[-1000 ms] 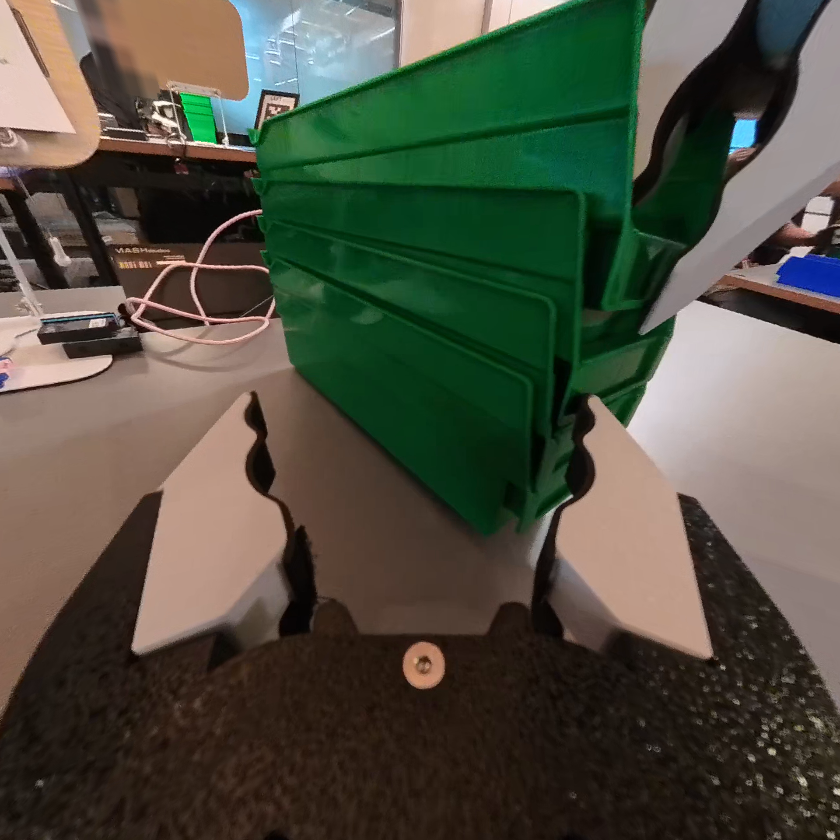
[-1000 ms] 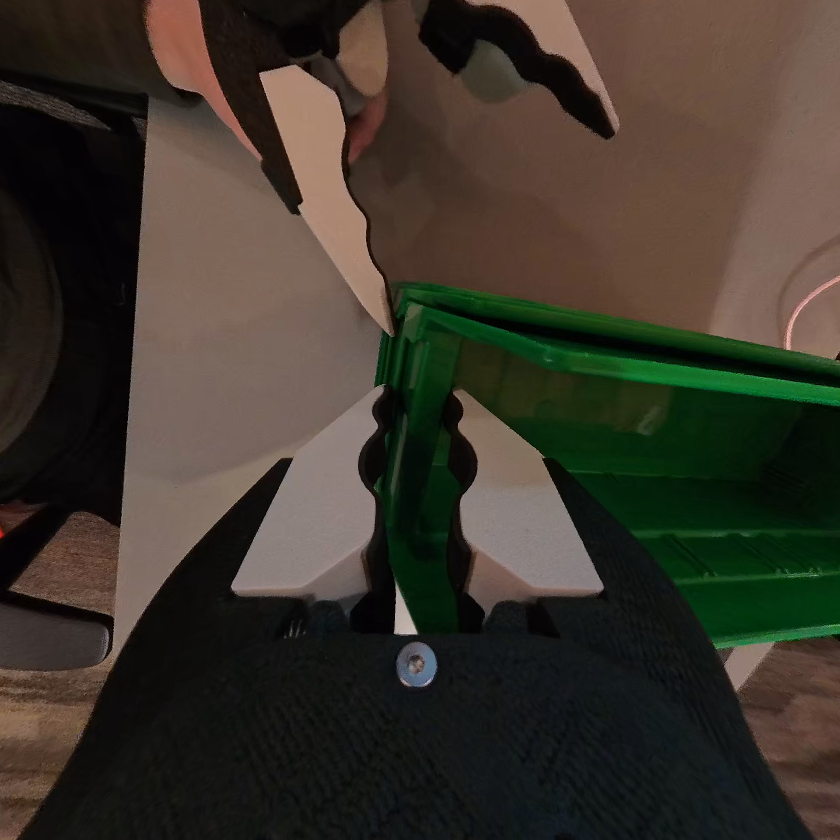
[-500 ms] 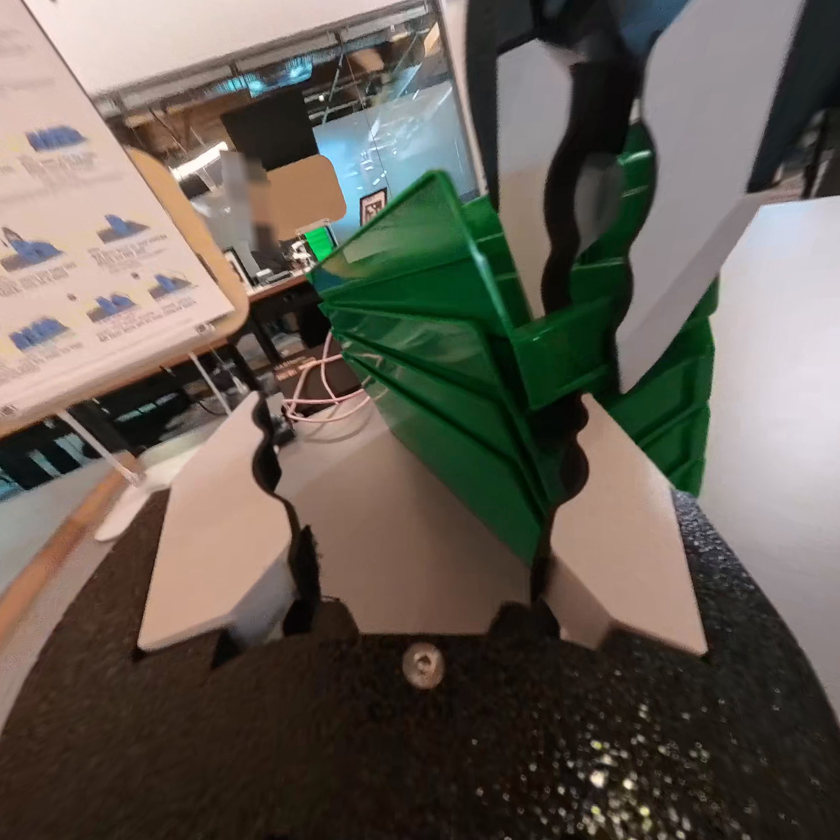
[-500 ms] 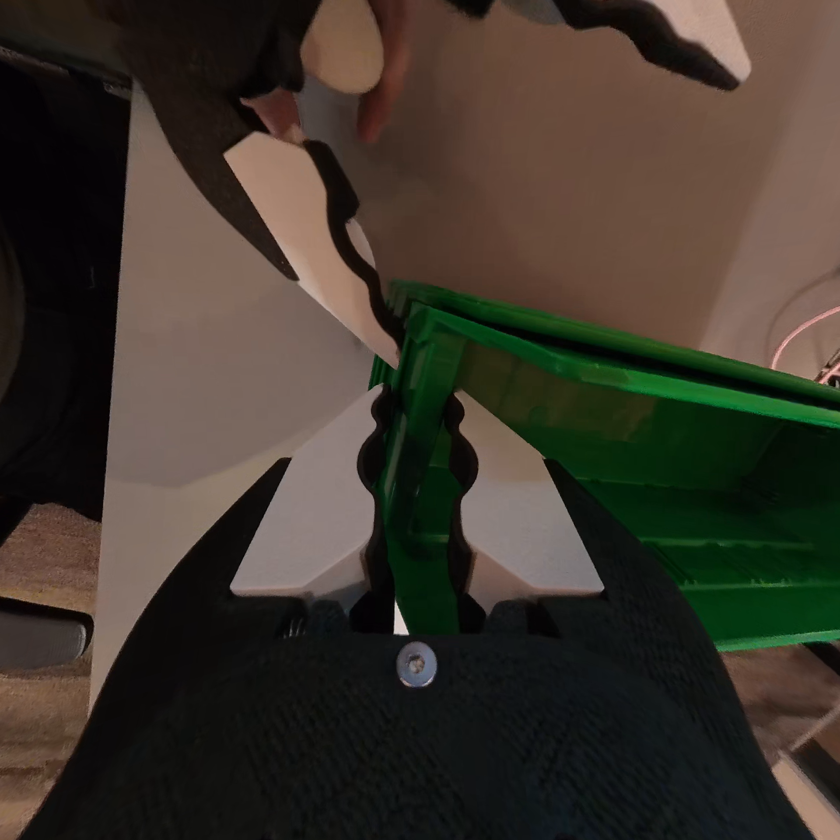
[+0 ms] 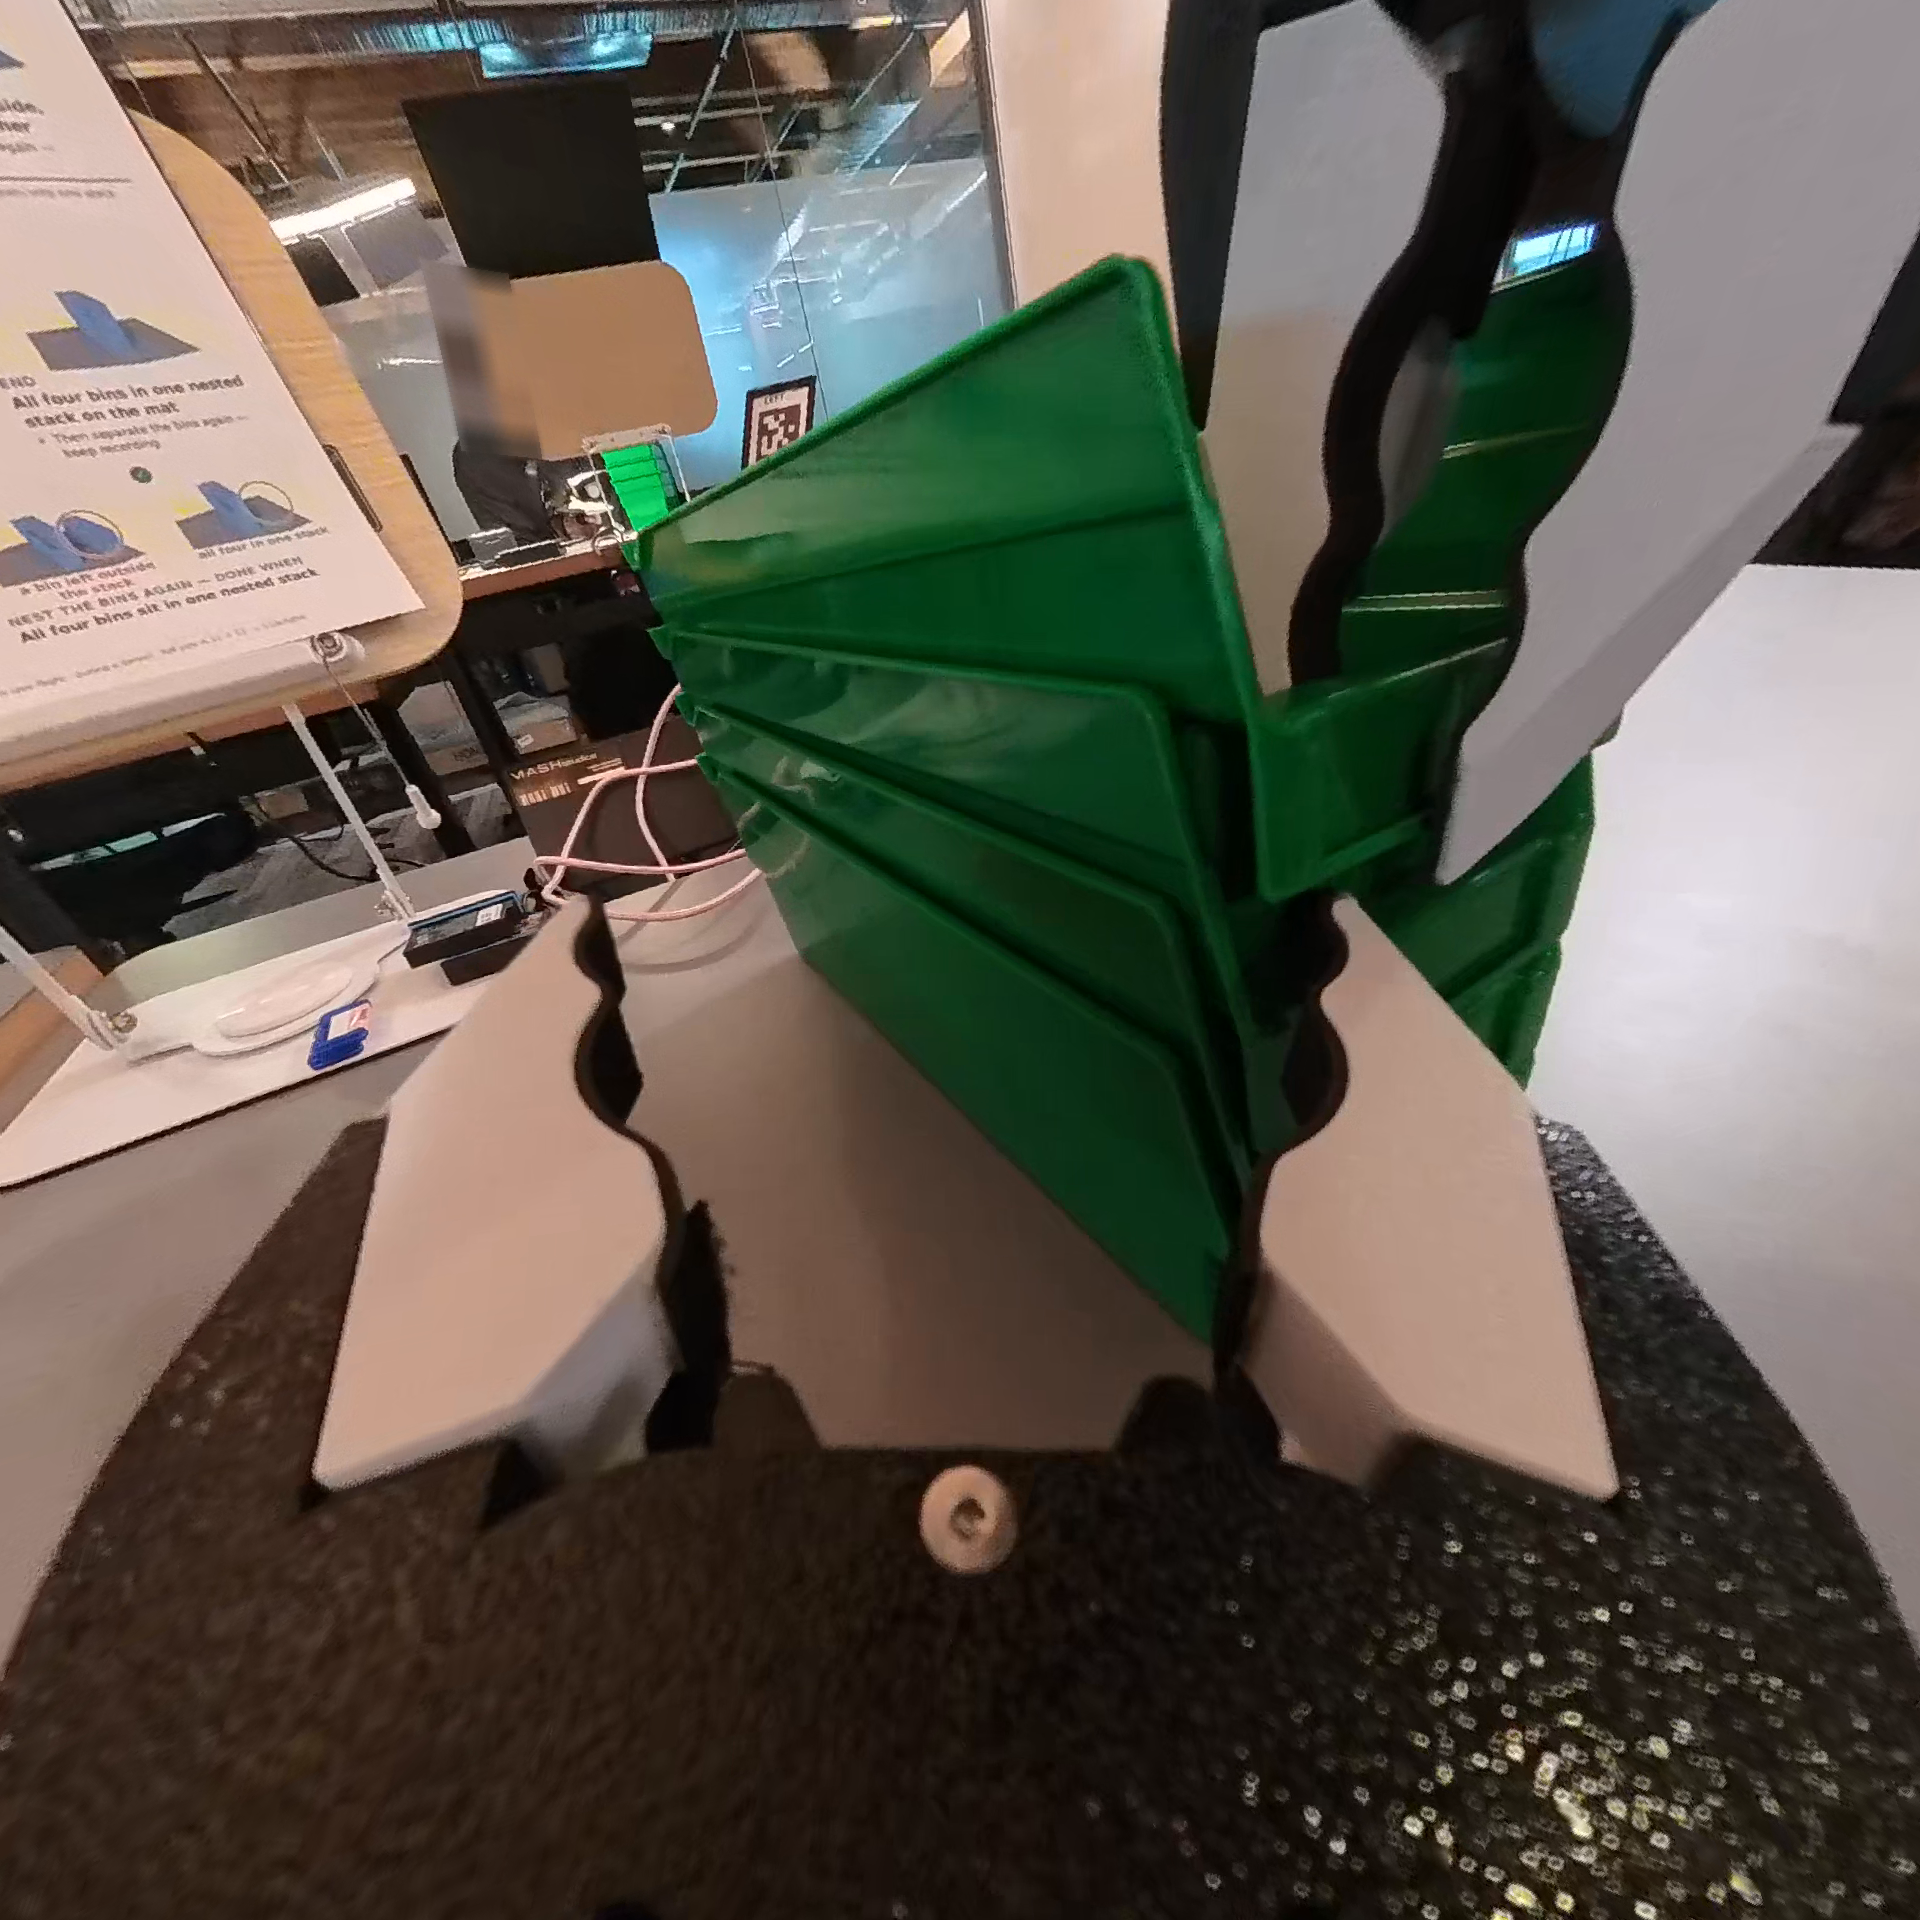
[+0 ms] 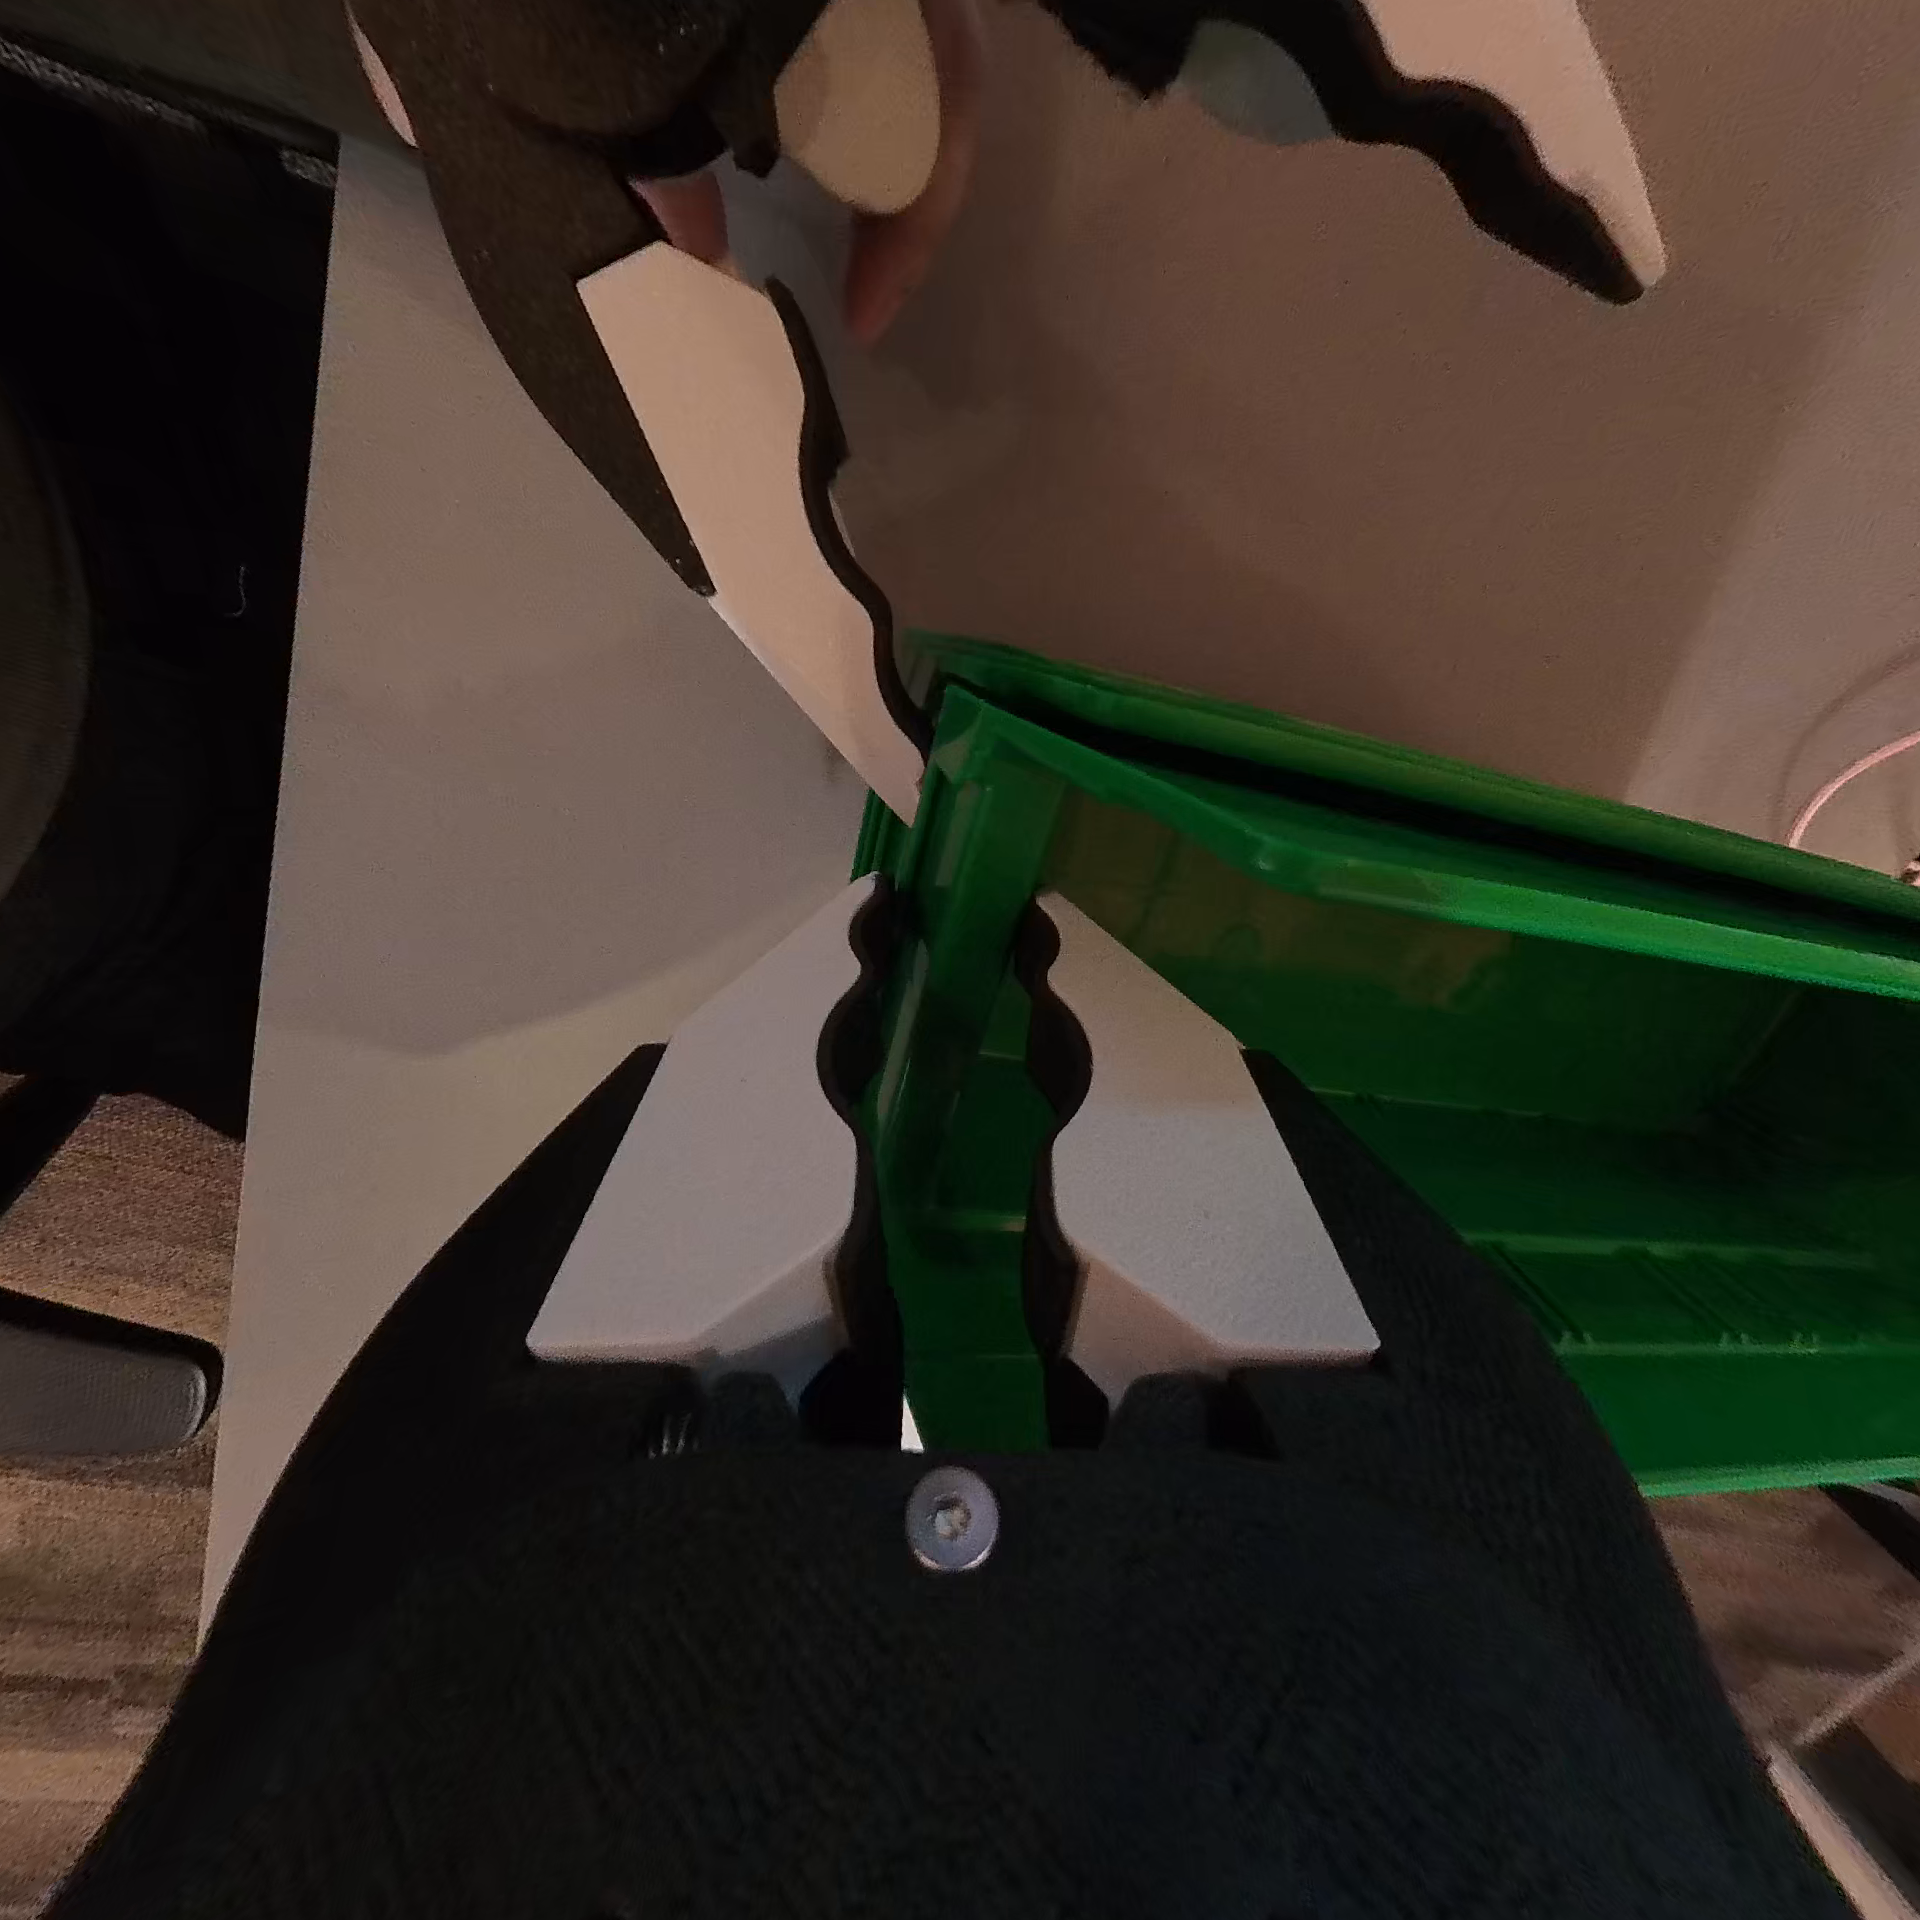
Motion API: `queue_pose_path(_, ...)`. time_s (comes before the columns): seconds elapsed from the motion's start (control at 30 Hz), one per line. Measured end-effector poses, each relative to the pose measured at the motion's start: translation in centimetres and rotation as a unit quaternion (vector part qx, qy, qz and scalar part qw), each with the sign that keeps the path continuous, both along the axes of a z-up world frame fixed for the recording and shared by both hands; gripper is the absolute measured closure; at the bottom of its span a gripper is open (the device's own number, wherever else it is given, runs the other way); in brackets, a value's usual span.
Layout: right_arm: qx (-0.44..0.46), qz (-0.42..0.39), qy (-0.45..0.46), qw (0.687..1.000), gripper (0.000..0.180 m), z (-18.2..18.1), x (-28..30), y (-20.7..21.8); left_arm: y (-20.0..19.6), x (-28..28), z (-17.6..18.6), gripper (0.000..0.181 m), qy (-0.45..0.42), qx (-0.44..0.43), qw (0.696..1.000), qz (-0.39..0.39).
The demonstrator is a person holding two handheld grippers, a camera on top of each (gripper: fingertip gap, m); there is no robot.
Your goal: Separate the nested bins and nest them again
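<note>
Four nested green bins (image 5: 997, 790), two grippers, right gripper (image 6: 951, 1049) gripping top bin (image 6: 1351, 904)

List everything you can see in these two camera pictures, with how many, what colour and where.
bins: a nested stack, at least four, green, tilted on the table; the top one is lifted at one end
table: one, pale grey, under the bins
instruction sheet: one, white, on a stand at far left
cable: one, pink, behind the bins
code marker: one, black and white, in the background
left tool: one, white fingers, open, its right finger against the stack's corner
right tool: one, white fingers, shut on the top bin's end wall
hand: one, holding the left tool
</note>
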State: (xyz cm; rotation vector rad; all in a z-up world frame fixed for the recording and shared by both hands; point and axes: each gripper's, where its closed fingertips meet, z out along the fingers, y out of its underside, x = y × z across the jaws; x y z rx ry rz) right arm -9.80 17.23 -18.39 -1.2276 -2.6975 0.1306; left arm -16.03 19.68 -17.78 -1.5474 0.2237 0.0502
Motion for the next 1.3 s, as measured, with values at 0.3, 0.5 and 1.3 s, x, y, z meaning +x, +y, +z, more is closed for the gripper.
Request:
queue_pose_path(0.3, -0.026, -0.074, -0.015, 0.997, 0.149, 1.6, 0.8, 0.4, 0.0, 0.1, -0.8, 0.042, 0.007, -0.014, 1.0, -0.011)
queue_pose_path(0.5, -0.047, -0.289, 0.238, 0.926, 0.087, 13.4, -4.3, 6.1, -1.5, 1.9, 0.8, 0.031, -0.014, 0.037, 0.994, -0.103)
queue_pose_path(1.3, 0.01, -0.615, 0.026, 0.788, 0.077, 9.0, -5.3, 13.9, -2.6, -0.1, 2.2, 0.042, -0.08, 0.082, 0.989, -0.092)
